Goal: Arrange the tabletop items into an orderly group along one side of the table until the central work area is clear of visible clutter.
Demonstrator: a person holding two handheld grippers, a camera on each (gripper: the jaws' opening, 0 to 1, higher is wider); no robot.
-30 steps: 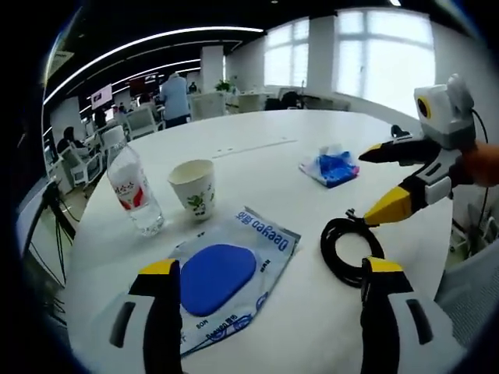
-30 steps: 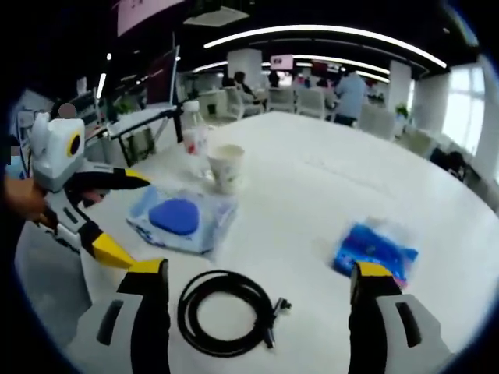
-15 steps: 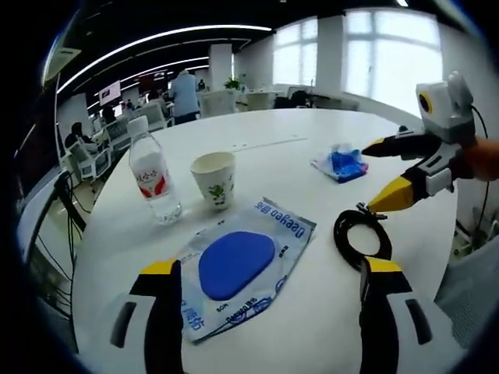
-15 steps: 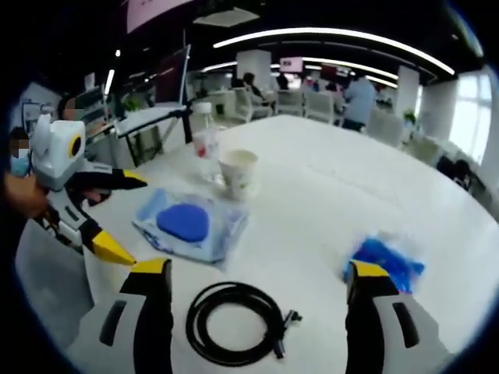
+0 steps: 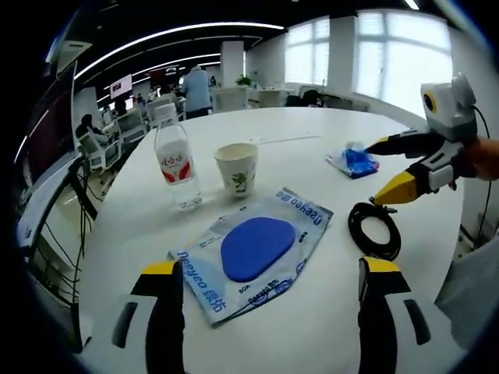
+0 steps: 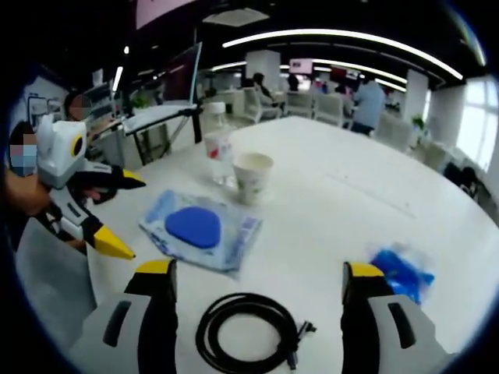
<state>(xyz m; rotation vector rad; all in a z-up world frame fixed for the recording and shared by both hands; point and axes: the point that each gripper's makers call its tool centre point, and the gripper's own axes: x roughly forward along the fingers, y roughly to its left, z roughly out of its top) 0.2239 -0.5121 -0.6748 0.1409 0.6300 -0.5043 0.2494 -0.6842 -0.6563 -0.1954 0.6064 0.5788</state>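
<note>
On the round white table [image 5: 296, 148] lie a clear packet with a blue oval pad [image 5: 256, 248] [image 6: 195, 227], a coiled black cable [image 5: 376, 231] [image 6: 251, 344] and a crumpled blue wrapper [image 5: 355, 160] [image 6: 401, 270]. A paper cup [image 5: 236, 167] [image 6: 253, 177] stands beside a water bottle [image 5: 177, 165] [image 6: 217, 153]. My left gripper [image 5: 265, 273] is open, hovering just short of the packet; it enters the right gripper view from the left [image 6: 109, 214]. My right gripper [image 6: 257, 273] is open above the cable; it comes into the left gripper view from the right [image 5: 386, 171], jaws apart.
A person's hand [image 5: 483, 160] holds the right gripper. Office chairs [image 5: 109, 136], desks and people stand beyond the table's far edge. A stand with a flat panel [image 6: 168, 101] is off the table's side.
Both views have shifted: in the left gripper view the table items slid rightward and nearer centre. In the right gripper view the cable sits lower, closer to the jaws. Nothing was gripped.
</note>
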